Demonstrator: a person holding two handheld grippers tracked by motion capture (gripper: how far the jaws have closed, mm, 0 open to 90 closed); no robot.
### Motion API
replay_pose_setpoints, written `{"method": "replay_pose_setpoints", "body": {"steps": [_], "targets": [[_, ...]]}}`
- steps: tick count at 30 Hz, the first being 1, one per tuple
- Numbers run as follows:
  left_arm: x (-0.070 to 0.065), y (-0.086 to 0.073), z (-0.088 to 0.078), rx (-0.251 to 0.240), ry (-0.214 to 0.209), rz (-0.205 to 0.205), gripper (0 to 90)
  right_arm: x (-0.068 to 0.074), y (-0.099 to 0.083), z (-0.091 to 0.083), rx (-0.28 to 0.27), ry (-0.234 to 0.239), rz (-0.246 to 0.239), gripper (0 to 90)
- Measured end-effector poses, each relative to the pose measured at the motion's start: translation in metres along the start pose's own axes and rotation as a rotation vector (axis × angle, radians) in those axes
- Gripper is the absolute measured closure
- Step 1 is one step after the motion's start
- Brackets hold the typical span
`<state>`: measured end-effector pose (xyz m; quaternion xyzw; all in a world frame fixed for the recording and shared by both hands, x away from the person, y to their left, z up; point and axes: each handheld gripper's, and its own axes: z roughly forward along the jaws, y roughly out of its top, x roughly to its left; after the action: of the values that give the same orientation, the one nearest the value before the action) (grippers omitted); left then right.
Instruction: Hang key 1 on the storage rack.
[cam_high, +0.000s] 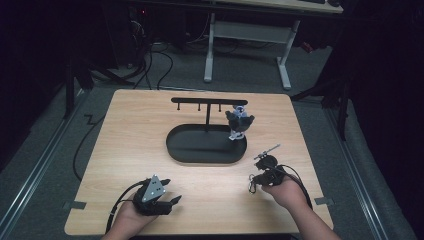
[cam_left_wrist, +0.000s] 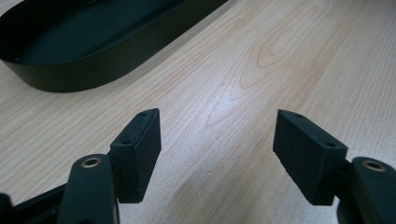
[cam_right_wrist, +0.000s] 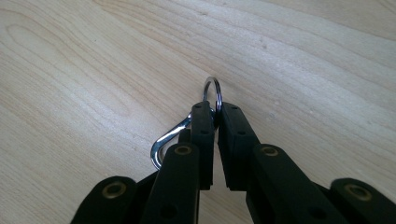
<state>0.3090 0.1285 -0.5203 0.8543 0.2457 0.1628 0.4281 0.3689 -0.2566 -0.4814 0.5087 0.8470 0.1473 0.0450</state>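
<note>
My right gripper (cam_right_wrist: 215, 109) is shut on a metal keyring (cam_right_wrist: 211, 86), pinching it just above the wooden table; a silver clasp hook (cam_right_wrist: 164, 142) hangs from the ring on the left of the jaws. In the high view this gripper (cam_high: 256, 181) is at the front right of the table, with the keyring and clasp (cam_high: 251, 188) at its tip. My left gripper (cam_left_wrist: 217, 140) stands open with bare wood between its pads, at the front left (cam_high: 171, 191). A black oval tray (cam_high: 200, 156) carries a T-shaped hanger stand (cam_high: 207, 102). A small dark figure charm (cam_high: 239, 122) hangs from the bar's right end.
The tray's near wall (cam_left_wrist: 93, 70) lies ahead and to the left of my left gripper. Cables trail from both grippers off the front edge. Beyond the table's far edge stands a white desk frame (cam_high: 250, 35) on grey floor.
</note>
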Motion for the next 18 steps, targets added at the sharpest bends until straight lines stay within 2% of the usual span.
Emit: {"method": "replay_pose_setpoints", "body": {"steps": [2,7,10,12,14,17,18], "targets": [[0.000,0.000,0.000,0.000,0.001,0.001,32.9,0.000,0.002,0.003,0.016,0.000,-0.005,88.0],[0.000,0.000,0.000,0.000,0.002,0.003,32.9,0.002,0.004,0.002,0.016,0.014,-0.018,89.2],[0.000,0.000,0.000,-0.001,0.001,0.004,32.9,0.002,0.004,-0.002,0.006,0.011,-0.042,89.3],[0.000,0.000,0.000,-0.001,0.001,0.004,32.9,0.003,0.003,-0.006,-0.001,0.019,-0.035,89.3],[0.000,0.000,0.000,-0.002,0.001,0.003,32.9,0.002,0.002,-0.010,-0.009,0.020,-0.059,89.4],[0.000,0.000,0.000,-0.003,0.002,0.006,32.9,0.003,0.000,-0.017,-0.007,0.019,-0.052,89.4],[-0.001,0.000,0.000,-0.003,0.002,0.006,32.9,0.002,-0.001,-0.021,-0.020,0.032,-0.044,89.4]]}}
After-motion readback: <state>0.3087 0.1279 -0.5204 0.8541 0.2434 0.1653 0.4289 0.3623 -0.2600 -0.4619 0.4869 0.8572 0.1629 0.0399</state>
